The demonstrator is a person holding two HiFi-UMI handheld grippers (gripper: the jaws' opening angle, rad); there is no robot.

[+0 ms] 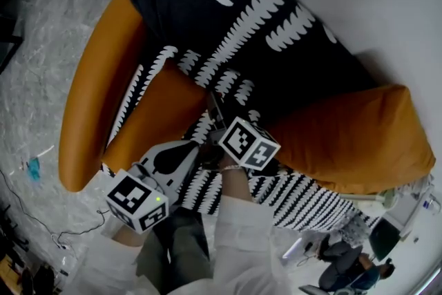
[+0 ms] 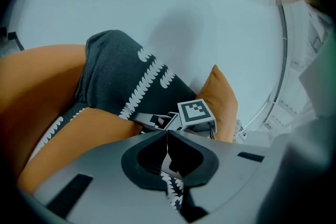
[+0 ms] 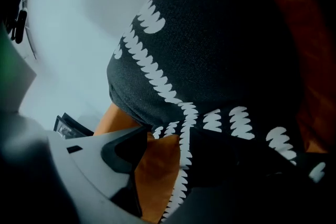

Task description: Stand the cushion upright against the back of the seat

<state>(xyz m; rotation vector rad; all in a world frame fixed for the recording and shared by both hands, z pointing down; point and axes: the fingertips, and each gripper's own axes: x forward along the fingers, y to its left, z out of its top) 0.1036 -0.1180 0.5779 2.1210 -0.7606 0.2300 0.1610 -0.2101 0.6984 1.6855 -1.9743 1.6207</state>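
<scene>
The orange seat [image 1: 76,114] curves from 9 o'clock round to 12 in the head view, on a pale grey floor [image 1: 34,65]. The black cushion [image 1: 228,17] with white leaf rows stands at 12 o'clock, leaning on the seat's back with the white wall behind it; in the left gripper view it rises at 11 o'clock between the orange arm and an orange pillow. That orange pillow [image 1: 352,141] lies at 3 to 4 o'clock, touching the cushion's lower right side. A striped cloth [image 1: 304,197], black with close white rows, covers the seat from the centre toward 5 o'clock.

The right gripper [image 1: 215,106] is at the centre and points toward 12 o'clock, at the cushion's lower edge. Its jaws stand wide; the cushion's patterned edge and some orange fabric lie in the gap [image 3: 168,149], with neither jaw pressing on them. The left gripper [image 1: 198,150] is at 7 o'clock, just beside the right one. Its jaws are closed tip to tip [image 2: 167,135], pinching a strip of the striped cloth.
</scene>
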